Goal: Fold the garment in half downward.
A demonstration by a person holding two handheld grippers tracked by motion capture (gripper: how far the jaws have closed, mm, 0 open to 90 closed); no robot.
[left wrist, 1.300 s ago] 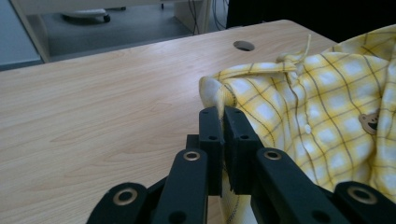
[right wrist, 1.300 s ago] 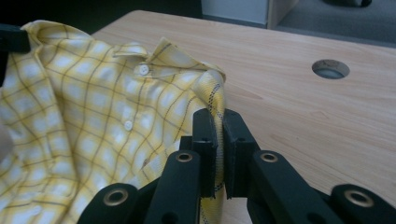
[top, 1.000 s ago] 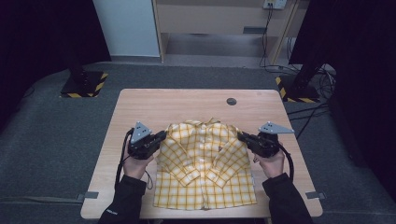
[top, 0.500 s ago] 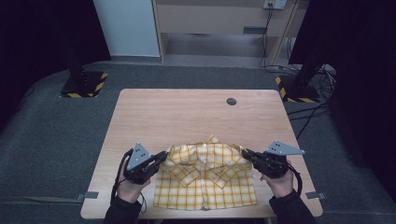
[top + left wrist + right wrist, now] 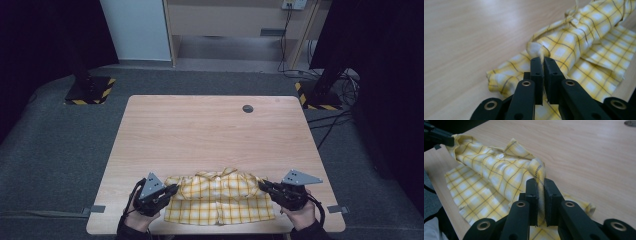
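We find the yellow checked shirt [image 5: 220, 197] lying along the near edge of the bench [image 5: 210, 130], its upper part doubled toward us. The left gripper [image 5: 172, 189] is clamped on the left fold, the right gripper [image 5: 263, 185] on the right. In our judgement both should descend level and together, releasing only once the fold lies flat. The far bench is bare save a dark round inset [image 5: 247, 108].

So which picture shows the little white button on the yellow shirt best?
The right gripper view: the button sits clear and close on the shirt. In the high view the shirt is too small to pick out buttons. The left gripper view shows folded checked cloth, no button visible.
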